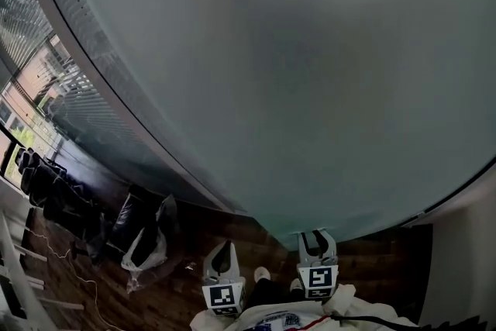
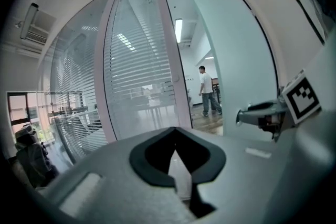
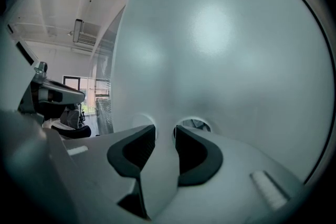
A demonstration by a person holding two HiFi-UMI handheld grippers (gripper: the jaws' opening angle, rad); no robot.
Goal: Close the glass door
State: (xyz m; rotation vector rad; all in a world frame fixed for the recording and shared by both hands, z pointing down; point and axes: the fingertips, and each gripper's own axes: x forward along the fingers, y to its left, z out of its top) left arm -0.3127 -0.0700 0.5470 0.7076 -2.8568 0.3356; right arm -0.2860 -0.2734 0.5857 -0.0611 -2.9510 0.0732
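Note:
The frosted glass door (image 1: 294,74) fills most of the head view, and its pale pane (image 3: 226,50) stands right in front of my right gripper. That right gripper (image 3: 164,131) is open, and its fingertips (image 3: 185,129) rest against the glass with nothing between them. In the head view the right gripper (image 1: 315,235) meets the door's lower part. My left gripper (image 2: 175,134) is shut and empty. It points past the door's edge (image 2: 181,34) into the opening and hangs left of the right one, where the left gripper (image 1: 223,250) shows over the wooden floor.
A glass partition with blinds (image 2: 136,76) and its pale frame (image 2: 173,60) stand left of the opening. A person (image 2: 207,91) walks in the room beyond. Black chairs (image 1: 54,190) and a white bag (image 1: 147,248) sit on the wooden floor at the left.

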